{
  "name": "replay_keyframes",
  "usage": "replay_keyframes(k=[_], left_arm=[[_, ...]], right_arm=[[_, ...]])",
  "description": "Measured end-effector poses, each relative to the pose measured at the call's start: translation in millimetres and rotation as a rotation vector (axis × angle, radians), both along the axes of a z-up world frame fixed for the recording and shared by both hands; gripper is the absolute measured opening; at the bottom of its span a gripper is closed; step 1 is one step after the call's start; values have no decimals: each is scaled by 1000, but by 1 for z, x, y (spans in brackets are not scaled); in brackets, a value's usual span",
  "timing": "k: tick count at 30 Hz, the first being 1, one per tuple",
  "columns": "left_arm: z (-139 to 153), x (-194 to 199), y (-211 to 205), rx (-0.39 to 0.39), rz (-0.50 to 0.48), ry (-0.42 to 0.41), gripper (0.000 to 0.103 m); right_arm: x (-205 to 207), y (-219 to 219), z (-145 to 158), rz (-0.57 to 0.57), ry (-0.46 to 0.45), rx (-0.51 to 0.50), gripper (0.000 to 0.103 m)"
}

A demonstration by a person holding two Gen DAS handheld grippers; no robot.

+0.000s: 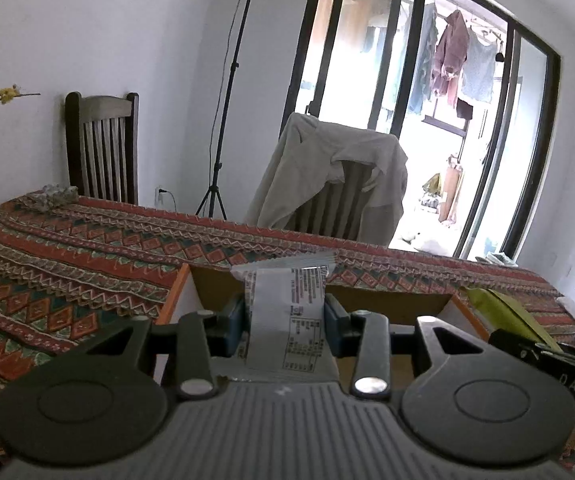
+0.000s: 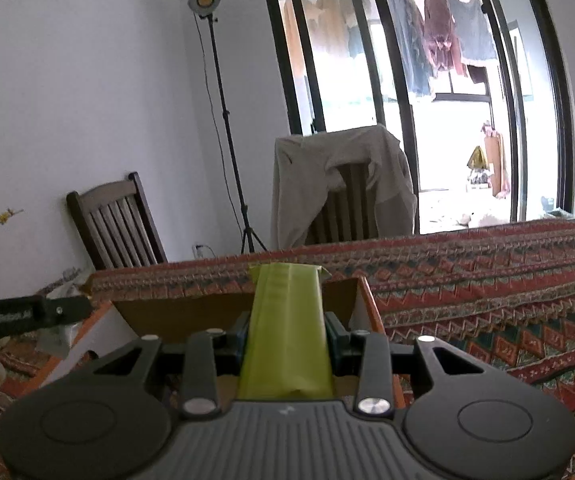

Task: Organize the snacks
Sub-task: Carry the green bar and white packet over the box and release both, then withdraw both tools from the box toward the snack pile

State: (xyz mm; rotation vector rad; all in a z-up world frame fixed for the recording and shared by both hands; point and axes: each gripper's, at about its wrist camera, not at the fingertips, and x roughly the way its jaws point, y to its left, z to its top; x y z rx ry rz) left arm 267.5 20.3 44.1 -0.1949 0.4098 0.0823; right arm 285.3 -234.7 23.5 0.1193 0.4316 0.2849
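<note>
Grey-white plastic, printed with small text, formed the snack packet pinched between the blue pads of the left tongs, which pointed forward and nearly level above an open cardboard box with orange edges. The packet stood on end in the grip, its crimped top rising past the box's far wall. Beside it, the right tongs were pressed together on a yellow-green packet, held likewise upright and pointing forward over the same box, whose brown inner wall showed behind it. Both tools sat close together side by side: the left wrist view caught the green packet at its right margin, and the right wrist view caught the black body of the left tool at its left margin. The box rested on a tabletop covered in a red, patterned woven cloth. Beyond stood a dark wooden chair, another chair draped with a beige garment, a light stand, and glass doors with hanging laundry.
</note>
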Motion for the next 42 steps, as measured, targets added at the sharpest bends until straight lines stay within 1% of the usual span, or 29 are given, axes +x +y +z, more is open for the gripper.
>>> replay_keyframes(k=[4,8,10,11,12,13,14,15,16,17,20,25,33,38,42], left_arm=[[-8,5,1,8,-2,21,41],[-18,6,2,8,-8,51,41],[-20,5,4,-5,-9,55,44],[-21,5,6,-14,-12,52,51],[-21,3,7,-24,-9,46,66],[-20,1,9,-30,2,36,74],[-19,-2,10,-31,14,20,87],[-17,-4,11,-31,22,2,98],[-16,-7,12,-33,30,-12,103],[-15,-10,13,-39,42,-28,103],[-11,-13,12,-35,55,-41,103],[-11,-13,10,-32,55,-32,103],[-11,-17,9,-41,49,-38,103],[-3,-24,7,-46,59,-46,103],[2,-35,9,-47,75,-41,103]], right_arm=[[6,3,-7,5,28,-17,36],[8,6,-13,8,47,-39,40],[7,5,-14,8,42,-42,42],[6,4,-14,10,40,-41,52],[5,3,-14,13,37,-35,59],[4,2,-14,14,29,-31,72],[2,1,-13,12,20,-28,85],[0,0,-12,8,10,-24,89],[-1,-2,-11,7,1,-14,96],[-3,-5,-10,10,-5,1,103],[-5,-11,-8,1,-13,27,103],[-7,-14,-8,-17,-13,38,103],[-12,-17,-4,-25,-38,55,103],[-19,-18,3,-24,-64,57,103],[-21,-17,7,-27,-53,58,103]])
